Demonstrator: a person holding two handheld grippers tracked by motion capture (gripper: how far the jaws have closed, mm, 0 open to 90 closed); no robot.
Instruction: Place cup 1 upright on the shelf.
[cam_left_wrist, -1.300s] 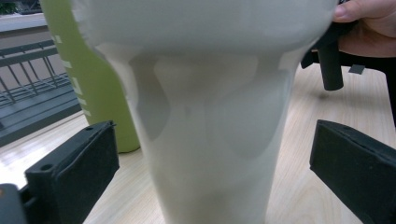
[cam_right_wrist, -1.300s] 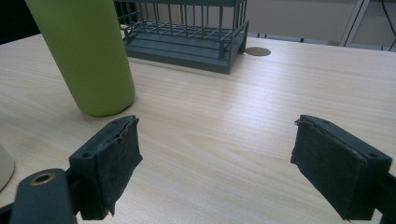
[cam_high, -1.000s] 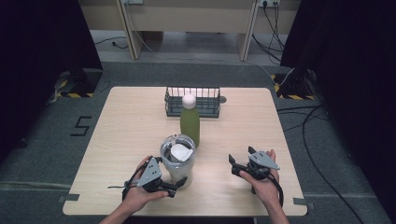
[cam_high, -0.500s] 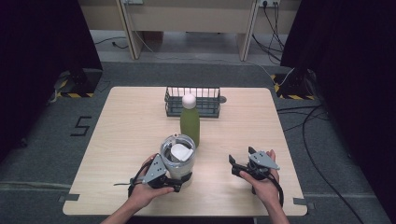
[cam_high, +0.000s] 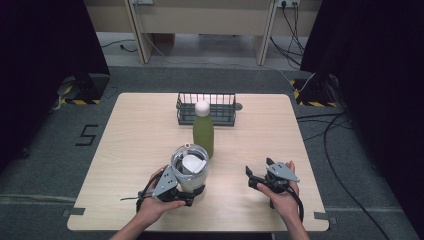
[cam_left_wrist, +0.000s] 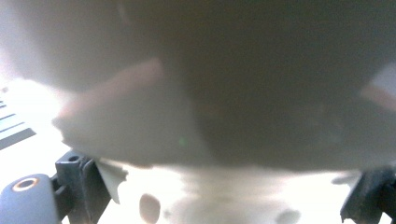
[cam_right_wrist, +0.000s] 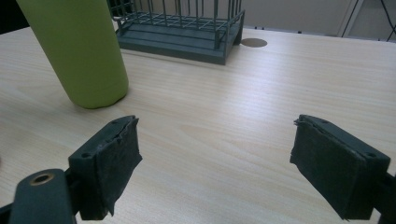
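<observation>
Now clear jar (cam_high: 190, 167), clamped between left gripper (cam_high: 192, 194) jaws, just closed

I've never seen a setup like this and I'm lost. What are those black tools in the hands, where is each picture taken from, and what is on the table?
A person sits at a wooden table, a two-jaw tool in each hand. One camera looks down from above; one rides on each tool, looking along its jaws. The left hand-held gripper has just closed its jaws around a clear jar with something white inside; its own camera sits so close that the jar is a grey blur. The right hand-held gripper rests open, holding nothing. Farther back stand a green bottle with a white cap and a dark wire basket.
</observation>
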